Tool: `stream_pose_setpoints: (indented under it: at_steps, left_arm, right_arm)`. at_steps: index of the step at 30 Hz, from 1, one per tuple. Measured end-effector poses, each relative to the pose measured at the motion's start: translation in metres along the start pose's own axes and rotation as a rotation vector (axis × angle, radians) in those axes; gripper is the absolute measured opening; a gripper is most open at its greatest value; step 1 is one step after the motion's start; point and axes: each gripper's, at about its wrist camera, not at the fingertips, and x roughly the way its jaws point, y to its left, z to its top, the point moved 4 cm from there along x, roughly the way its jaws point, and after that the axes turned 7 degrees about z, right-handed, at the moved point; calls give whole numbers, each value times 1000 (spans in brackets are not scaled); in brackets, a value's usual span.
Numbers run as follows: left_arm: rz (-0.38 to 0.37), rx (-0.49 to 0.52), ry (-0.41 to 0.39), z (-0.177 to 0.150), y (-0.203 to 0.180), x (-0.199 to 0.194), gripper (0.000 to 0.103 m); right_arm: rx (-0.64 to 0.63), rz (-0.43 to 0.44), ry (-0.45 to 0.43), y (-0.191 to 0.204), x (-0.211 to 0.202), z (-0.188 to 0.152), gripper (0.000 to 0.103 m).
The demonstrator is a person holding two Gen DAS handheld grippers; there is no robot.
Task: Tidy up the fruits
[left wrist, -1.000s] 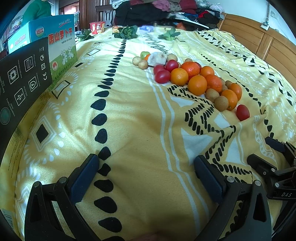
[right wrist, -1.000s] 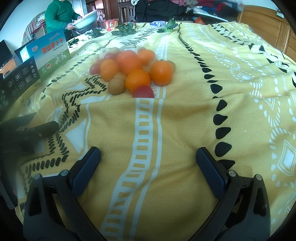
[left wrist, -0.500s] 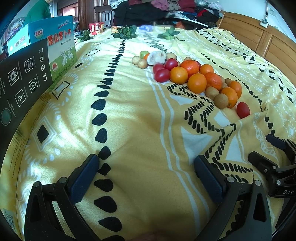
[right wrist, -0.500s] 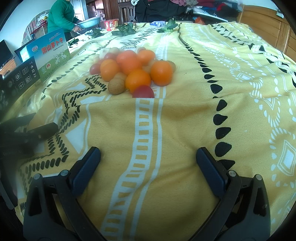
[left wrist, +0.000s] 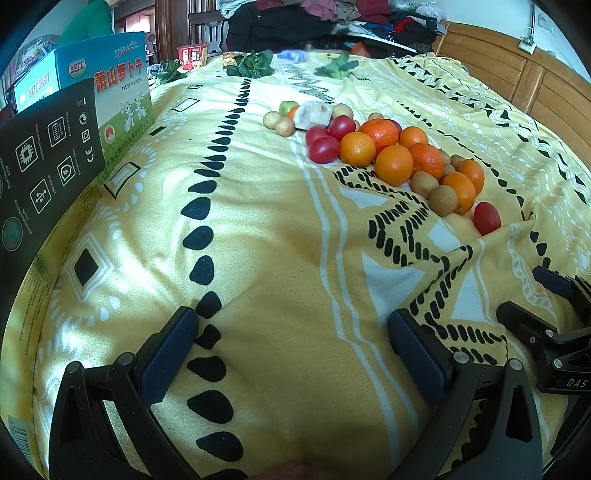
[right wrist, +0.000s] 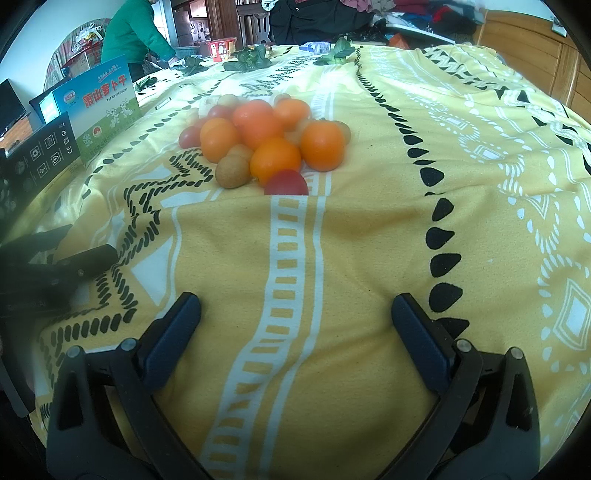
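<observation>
A pile of fruit lies on a yellow patterned cloth (left wrist: pixel 258 240): several oranges (left wrist: pixel 393 164), red tomatoes (left wrist: pixel 323 149), brown kiwis (left wrist: pixel 443 200) and small potatoes (left wrist: pixel 284 126). One tomato (left wrist: pixel 487 218) lies apart at the near right end. In the right wrist view the pile (right wrist: pixel 275 158) is straight ahead, with the lone tomato (right wrist: pixel 286 182) nearest. My left gripper (left wrist: pixel 291 332) is open and empty, low over the cloth. My right gripper (right wrist: pixel 295 317) is open and empty; it also shows at the right edge of the left wrist view (left wrist: pixel 535 299).
A black box (left wrist: pixel 44 158) and a blue-green carton (left wrist: pixel 110 85) stand at the left. Leafy greens (left wrist: pixel 255 64) and a red cup (left wrist: pixel 192 57) lie at the far end. A wooden headboard (left wrist: pixel 517 74) runs along the right. A person in green (right wrist: pixel 133 33) stands beyond.
Both grippers stay open and almost still. The person in green at the far left has shifted; the fruit has not moved.
</observation>
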Motion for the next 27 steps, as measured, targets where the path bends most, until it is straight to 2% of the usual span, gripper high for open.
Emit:
stream_pose_setpoints:
  at_steps: [27]
  left_arm:
    - [-15, 23, 8, -2, 2, -3, 103]
  right_arm:
    - [4, -4, 18, -2, 1, 2, 103]
